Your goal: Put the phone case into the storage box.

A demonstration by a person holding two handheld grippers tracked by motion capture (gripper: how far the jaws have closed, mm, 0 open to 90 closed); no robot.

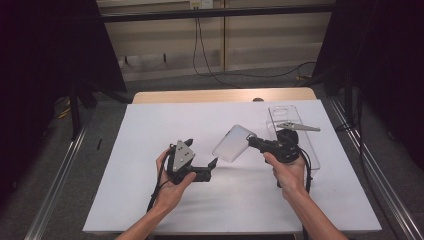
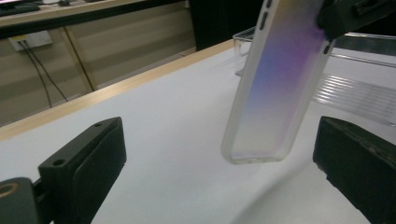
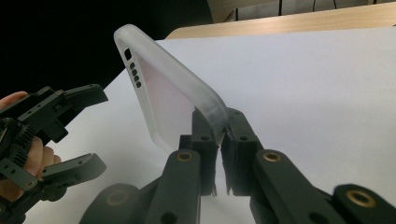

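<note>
A frosted translucent phone case (image 1: 232,143) hangs tilted above the white mat. My right gripper (image 1: 251,140) is shut on the case's edge. In the right gripper view its jaws (image 3: 222,128) pinch one rounded corner of the case (image 3: 163,93). My left gripper (image 1: 202,152) stands open just left of the case, jaws pointing at it. In the left gripper view the case (image 2: 275,84) hangs in front of the gap of my left gripper (image 2: 219,154), touching neither pad. The right gripper (image 2: 345,16) grips it from the top right.
A clear plastic tray (image 1: 306,145) lies on the mat's right side with a grey metal piece (image 1: 300,126) on it. The white mat (image 1: 165,120) covers a wooden table (image 1: 200,95). Metal rails run along both sides of the table.
</note>
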